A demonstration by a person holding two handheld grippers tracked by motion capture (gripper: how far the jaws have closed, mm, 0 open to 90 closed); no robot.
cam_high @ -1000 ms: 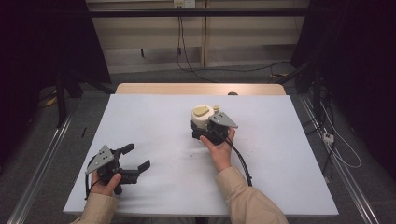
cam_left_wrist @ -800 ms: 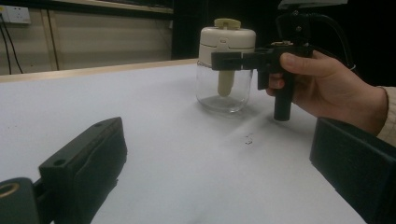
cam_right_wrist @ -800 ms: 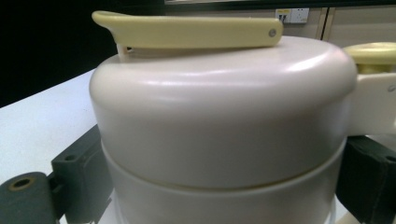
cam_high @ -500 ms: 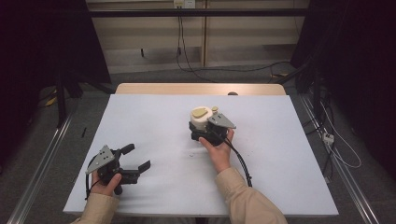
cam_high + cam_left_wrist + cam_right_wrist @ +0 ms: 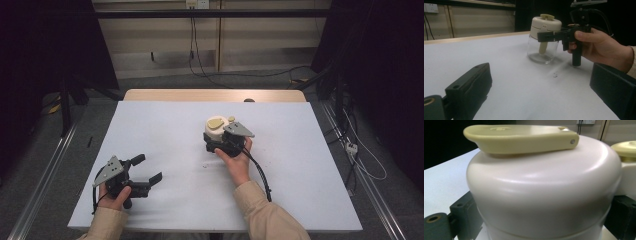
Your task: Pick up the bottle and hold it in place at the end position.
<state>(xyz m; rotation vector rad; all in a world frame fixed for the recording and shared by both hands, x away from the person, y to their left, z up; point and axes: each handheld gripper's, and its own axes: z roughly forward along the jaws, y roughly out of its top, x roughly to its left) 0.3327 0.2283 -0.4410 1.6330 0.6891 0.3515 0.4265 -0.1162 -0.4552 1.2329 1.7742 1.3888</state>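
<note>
Jar [image 5: 216, 131] with a cream lid [image 5: 544, 182] and a yellow-green handle [image 5: 521, 137] stands upright near the middle of the table [image 5: 300, 150], a little toward the far edge. The right gripper [image 5: 226, 142] has its jaws closed around the lid. The left gripper [image 5: 142, 172] rests near the table's front left corner, jaws spread with nothing between them. The table top is plain white with a wooden strip [image 5: 210, 95] along its far edge. Beyond it are a grey floor, pale wall panels, trailing cables [image 5: 200, 60] and dark curtains at both sides.
</note>
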